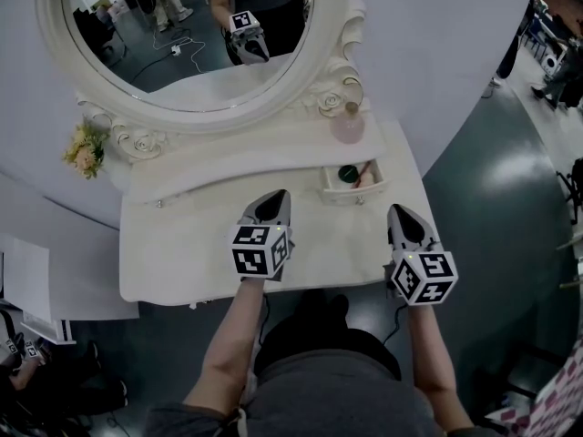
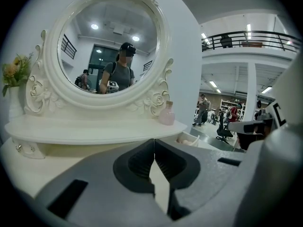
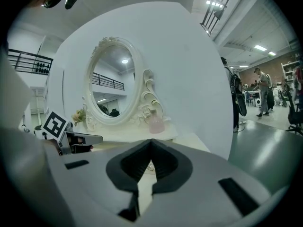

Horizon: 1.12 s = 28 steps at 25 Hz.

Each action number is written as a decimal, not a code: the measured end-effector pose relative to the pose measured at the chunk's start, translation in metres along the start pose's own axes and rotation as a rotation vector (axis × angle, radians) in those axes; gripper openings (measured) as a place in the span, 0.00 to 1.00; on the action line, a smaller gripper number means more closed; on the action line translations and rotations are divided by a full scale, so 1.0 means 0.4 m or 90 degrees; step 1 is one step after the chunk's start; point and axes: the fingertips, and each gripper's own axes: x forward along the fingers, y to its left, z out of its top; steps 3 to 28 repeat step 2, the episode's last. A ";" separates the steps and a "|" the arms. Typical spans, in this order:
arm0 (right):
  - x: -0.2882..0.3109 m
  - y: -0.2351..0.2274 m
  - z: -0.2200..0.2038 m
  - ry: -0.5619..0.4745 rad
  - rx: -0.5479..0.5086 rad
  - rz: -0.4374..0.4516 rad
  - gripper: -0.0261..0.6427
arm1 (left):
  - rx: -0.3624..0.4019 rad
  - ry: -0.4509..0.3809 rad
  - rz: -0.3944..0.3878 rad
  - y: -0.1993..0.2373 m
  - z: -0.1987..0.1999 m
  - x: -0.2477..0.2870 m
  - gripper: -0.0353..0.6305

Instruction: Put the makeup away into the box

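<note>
A small open drawer at the right of the white vanity table holds a dark green round compact and a red stick. A pink bottle stands on the shelf behind it, also seen as the pink bottle and the pink bottle. My left gripper hovers over the tabletop left of the drawer, shut and empty. My right gripper sits at the table's right edge, in front of the drawer, its jaws together with nothing between them.
An oval mirror in an ornate white frame rises behind the shelf. A small bunch of flowers stands at its left. Papers lie on the floor at the left. People stand in the hall at the far right.
</note>
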 end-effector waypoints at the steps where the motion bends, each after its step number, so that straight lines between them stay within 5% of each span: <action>1: 0.003 0.000 0.000 0.001 -0.001 0.001 0.04 | 0.000 0.000 0.000 0.000 0.002 0.002 0.06; 28: 0.006 0.000 0.000 0.002 -0.002 0.001 0.04 | 0.000 -0.001 0.000 0.001 0.003 0.004 0.06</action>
